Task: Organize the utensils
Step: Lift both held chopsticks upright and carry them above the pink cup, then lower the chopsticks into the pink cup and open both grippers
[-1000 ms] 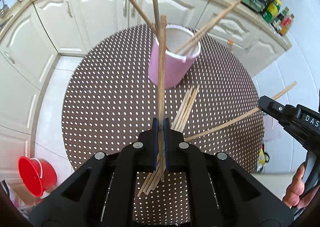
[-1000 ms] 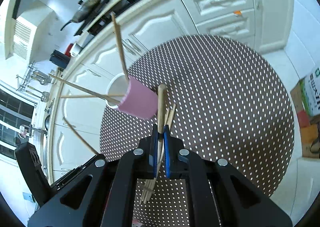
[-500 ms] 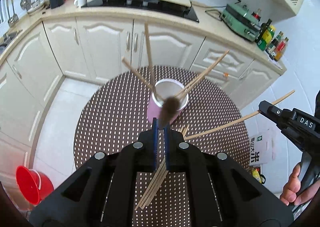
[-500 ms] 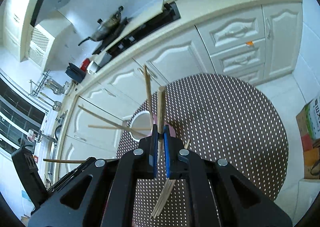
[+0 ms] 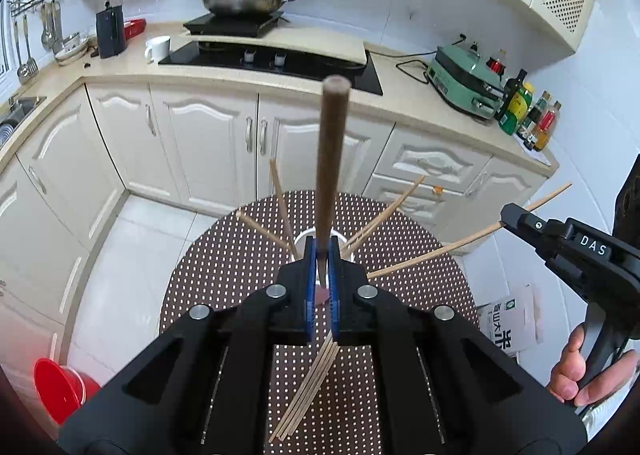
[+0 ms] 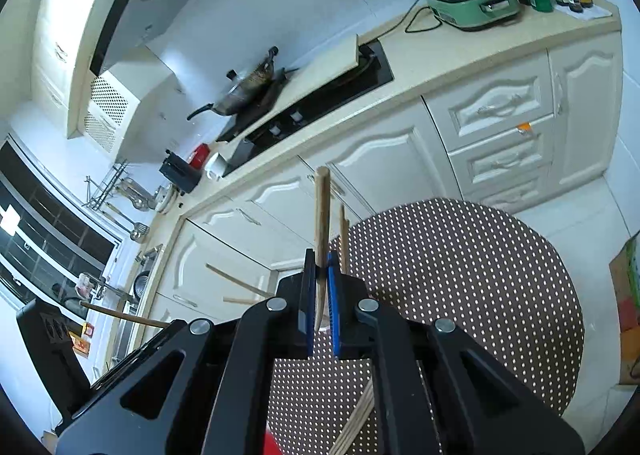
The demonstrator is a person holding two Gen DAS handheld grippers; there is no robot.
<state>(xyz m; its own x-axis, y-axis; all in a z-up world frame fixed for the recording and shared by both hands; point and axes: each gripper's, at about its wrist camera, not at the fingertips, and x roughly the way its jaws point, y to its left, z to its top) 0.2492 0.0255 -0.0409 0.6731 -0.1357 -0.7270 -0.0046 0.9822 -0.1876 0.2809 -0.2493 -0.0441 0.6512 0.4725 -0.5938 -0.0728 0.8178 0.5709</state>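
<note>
My left gripper (image 5: 321,255) is shut on a wooden chopstick (image 5: 331,159) that points up and away from me. Below it the pink cup (image 5: 316,241) with a white rim stands on the round dotted table (image 5: 224,267) and holds several chopsticks (image 5: 280,199) fanned out. A bundle of loose chopsticks (image 5: 308,387) lies on the table in front of the cup. My right gripper (image 6: 320,267) is shut on another wooden chopstick (image 6: 321,215). It also shows at the right of the left wrist view (image 5: 516,217), high above the table's right side.
Cream kitchen cabinets (image 5: 208,139) and a counter with a hob and wok (image 5: 248,3) run behind the table. A red bucket (image 5: 60,383) stands on the floor at the left. A printed bag (image 5: 508,319) lies on the floor at the right.
Both grippers have risen well above the table with their chopsticks held. The cup and the table now look smaller and lower in both views.
</note>
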